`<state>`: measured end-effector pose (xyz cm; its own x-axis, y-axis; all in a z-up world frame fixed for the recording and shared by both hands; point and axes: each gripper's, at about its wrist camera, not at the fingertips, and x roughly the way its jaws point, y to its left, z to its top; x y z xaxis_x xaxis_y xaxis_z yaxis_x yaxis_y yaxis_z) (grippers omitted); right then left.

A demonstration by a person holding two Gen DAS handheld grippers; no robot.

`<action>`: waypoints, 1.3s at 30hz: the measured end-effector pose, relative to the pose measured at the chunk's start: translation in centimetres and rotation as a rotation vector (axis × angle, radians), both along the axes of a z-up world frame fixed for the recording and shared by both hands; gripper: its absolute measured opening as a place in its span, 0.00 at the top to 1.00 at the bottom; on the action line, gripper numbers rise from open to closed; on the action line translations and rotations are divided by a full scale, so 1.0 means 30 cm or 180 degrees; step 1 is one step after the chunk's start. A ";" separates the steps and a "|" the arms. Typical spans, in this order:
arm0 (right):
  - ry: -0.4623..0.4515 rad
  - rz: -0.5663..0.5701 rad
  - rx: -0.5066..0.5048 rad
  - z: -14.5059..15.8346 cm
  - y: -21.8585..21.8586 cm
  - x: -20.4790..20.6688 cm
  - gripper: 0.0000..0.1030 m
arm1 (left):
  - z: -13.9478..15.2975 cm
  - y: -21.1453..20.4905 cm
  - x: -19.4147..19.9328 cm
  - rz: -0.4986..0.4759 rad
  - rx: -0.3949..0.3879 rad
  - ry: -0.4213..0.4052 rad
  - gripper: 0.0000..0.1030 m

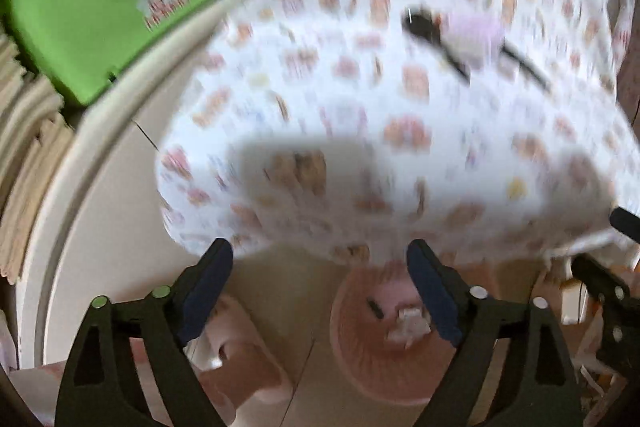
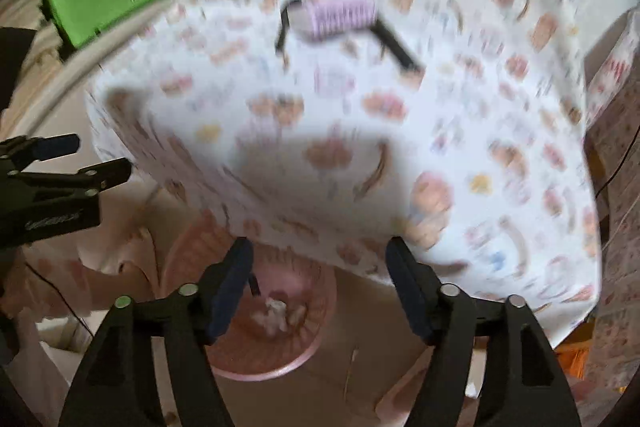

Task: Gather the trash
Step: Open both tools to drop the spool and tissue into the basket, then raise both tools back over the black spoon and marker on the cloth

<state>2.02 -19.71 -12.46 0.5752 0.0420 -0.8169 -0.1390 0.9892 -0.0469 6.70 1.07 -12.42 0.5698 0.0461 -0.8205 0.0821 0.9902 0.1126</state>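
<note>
Patterned tablecloth (image 1: 360,99) above pink bin (image 2: 276,331); both jaws spread, empty

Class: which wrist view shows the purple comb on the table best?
The right wrist view: the comb is sharper there, its purple ridges and black handle distinct. The left wrist view shows the same comb only as a blurred smear.

You've got two grippers: left gripper (image 1: 320,259), right gripper (image 2: 320,255). One patterned table (image 2: 460,115), one pink basket (image 2: 308,355), one green bag (image 1: 92,23), one lilac comb-like item (image 2: 344,17) with black bits, count unclear.
</note>
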 end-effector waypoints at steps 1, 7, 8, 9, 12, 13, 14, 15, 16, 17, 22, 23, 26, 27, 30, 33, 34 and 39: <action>-0.0098 -0.0016 0.0013 0.030 -0.008 -0.006 0.19 | 0.026 -0.002 -0.001 0.0022 -0.0025 -0.0097 0.10; -0.0520 -0.0084 -0.0014 0.179 -0.054 -0.016 0.16 | 0.189 -0.010 0.002 0.0079 -0.0055 -0.0748 0.01; -0.0543 -0.0057 -0.0022 0.195 -0.060 -0.009 0.16 | 0.218 -0.012 0.011 0.0065 -0.0066 -0.0832 0.01; -0.0560 -0.0037 -0.0031 0.223 -0.070 0.009 0.16 | 0.245 -0.022 0.012 0.0057 -0.0077 -0.0903 0.01; -0.0676 -0.0035 0.0086 0.300 -0.114 0.046 0.16 | 0.335 -0.038 0.035 0.0062 -0.0065 -0.1148 0.01; -0.0726 -0.0041 0.0090 0.317 -0.125 0.058 0.16 | 0.365 -0.047 0.050 0.0039 -0.0056 -0.1229 0.01; -0.0791 -0.0059 0.0047 0.339 -0.136 0.074 0.16 | 0.391 -0.056 0.059 -0.0030 -0.0087 -0.1299 0.01; -0.0835 -0.0064 -0.0009 0.356 -0.142 0.088 0.16 | 0.412 -0.061 0.060 -0.0141 -0.0162 -0.1366 0.01; -0.0866 -0.0049 -0.0051 0.368 -0.146 0.099 0.17 | 0.434 -0.066 0.067 -0.0255 -0.0243 -0.1427 0.01; -0.0890 -0.0048 -0.0074 0.375 -0.148 0.109 0.22 | 0.452 -0.073 0.076 -0.0290 -0.0264 -0.1476 0.01; -0.0935 -0.0341 -0.0163 0.355 -0.188 0.161 0.47 | 0.447 -0.070 0.121 0.0076 -0.0348 -0.1626 0.01; -0.0894 -0.0381 -0.0120 0.341 -0.201 0.169 0.50 | 0.429 -0.067 0.127 0.0089 -0.0397 -0.1616 0.01; -0.0627 -0.0407 0.0078 0.277 -0.236 0.205 0.60 | 0.369 -0.099 0.150 -0.0092 -0.0278 -0.1398 0.01; -0.0545 -0.0399 0.0093 0.260 -0.241 0.218 0.62 | 0.351 -0.114 0.154 -0.0134 -0.0199 -0.1365 0.01; -0.0508 -0.0370 0.0081 0.239 -0.242 0.231 0.62 | 0.323 -0.159 0.148 -0.0255 -0.0076 -0.1343 0.01; -0.0520 -0.0534 0.0027 0.226 -0.253 0.247 0.58 | 0.311 -0.201 0.125 -0.0268 0.0008 -0.1470 0.01; -0.0508 -0.0592 0.0021 0.219 -0.258 0.255 0.57 | 0.309 -0.207 0.114 -0.0265 -0.0010 -0.1520 0.01; -0.0375 -0.0720 0.0140 0.200 -0.299 0.299 0.55 | 0.271 -0.238 0.135 -0.0203 -0.0077 -0.1389 0.01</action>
